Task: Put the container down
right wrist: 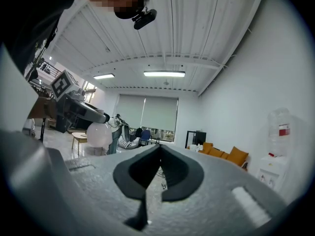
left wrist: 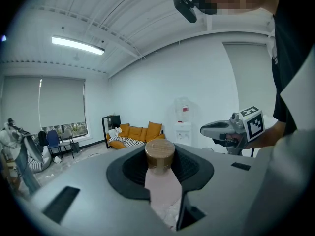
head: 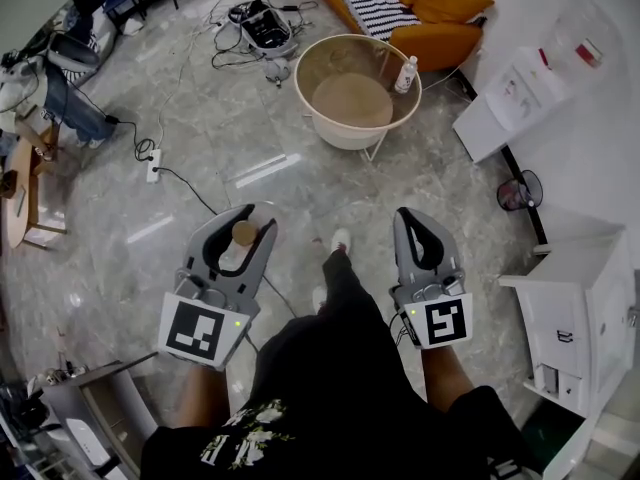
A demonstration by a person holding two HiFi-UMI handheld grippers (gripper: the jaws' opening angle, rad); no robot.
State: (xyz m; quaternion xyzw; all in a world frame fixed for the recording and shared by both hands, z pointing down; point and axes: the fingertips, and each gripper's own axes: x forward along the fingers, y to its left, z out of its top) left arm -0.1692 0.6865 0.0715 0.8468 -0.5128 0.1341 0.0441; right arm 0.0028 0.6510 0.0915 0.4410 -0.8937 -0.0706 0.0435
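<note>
Pink, brown-capped container (left wrist: 161,183) — clamped between jaws of the left tool (head: 257,219); right tool (head: 407,218) closed, empty.

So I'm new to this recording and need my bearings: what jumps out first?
The left tool clamps a pale container with a brown lid, up above the marble floor. The right tool beside it is shut and empty. Ahead stands a big round tub, with an orange sofa behind it.
</note>
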